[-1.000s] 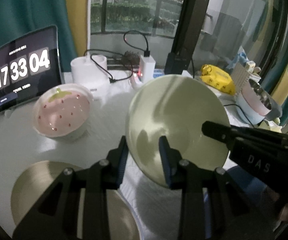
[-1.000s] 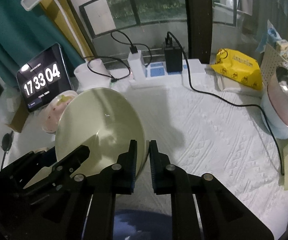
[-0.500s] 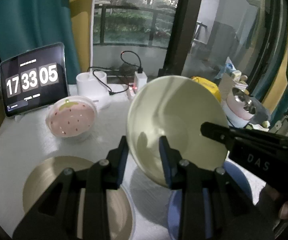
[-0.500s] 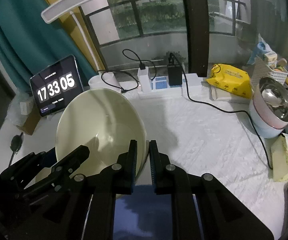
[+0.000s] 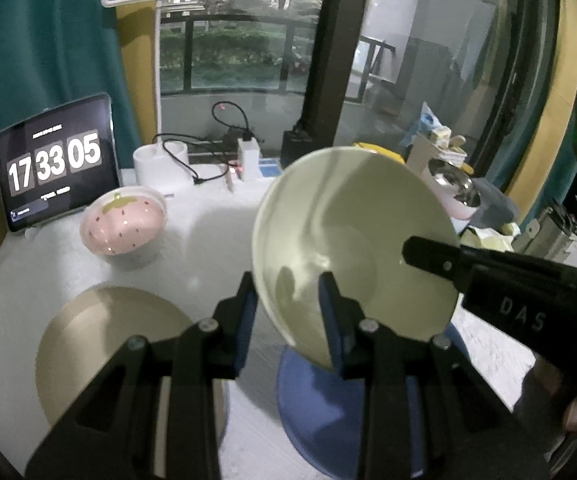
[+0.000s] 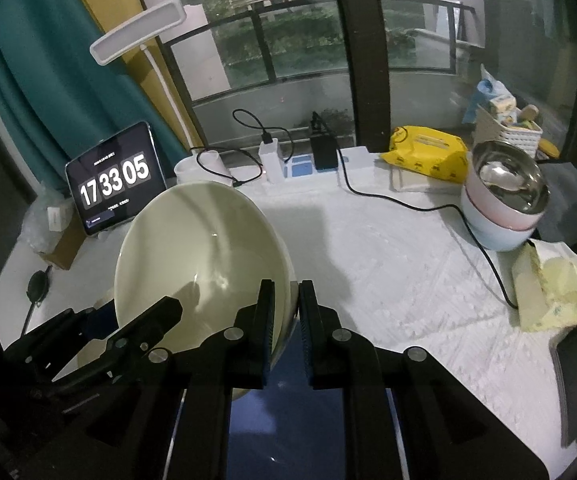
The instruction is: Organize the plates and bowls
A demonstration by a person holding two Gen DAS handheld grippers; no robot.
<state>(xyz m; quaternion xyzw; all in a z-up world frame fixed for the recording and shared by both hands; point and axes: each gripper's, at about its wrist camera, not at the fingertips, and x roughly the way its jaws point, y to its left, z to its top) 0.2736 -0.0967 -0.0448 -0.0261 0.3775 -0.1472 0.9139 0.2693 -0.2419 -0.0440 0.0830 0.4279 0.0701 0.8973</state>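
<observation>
A pale cream-green bowl [image 5: 348, 240] hangs tilted above the table, held by both grippers. My left gripper [image 5: 290, 312] is shut on its near-left rim, one finger inside the bowl and one outside. My right gripper [image 6: 287, 316] is shut on the opposite rim of the bowl [image 6: 200, 264]. One of its fingers [image 5: 432, 256] reaches into the bowl in the left wrist view. Below the bowl lies a blue dish [image 5: 328, 396]. A tan plate [image 5: 100, 340] lies to its left. A pink strawberry-patterned bowl [image 5: 124, 224] stands further back.
A tablet clock [image 5: 54, 164], a white cup [image 5: 160, 164] and a power strip with cables [image 6: 312, 160] line the back. At the right stand a steel bowl in stacked pink bowls [image 6: 504, 196], a yellow pack [image 6: 428, 156], tissues [image 6: 548, 288] and a phone [image 6: 576, 364].
Both grippers have risen and drawn back with the bowl between them. The blue dish beneath has come into view, and the things on the table look smaller.
</observation>
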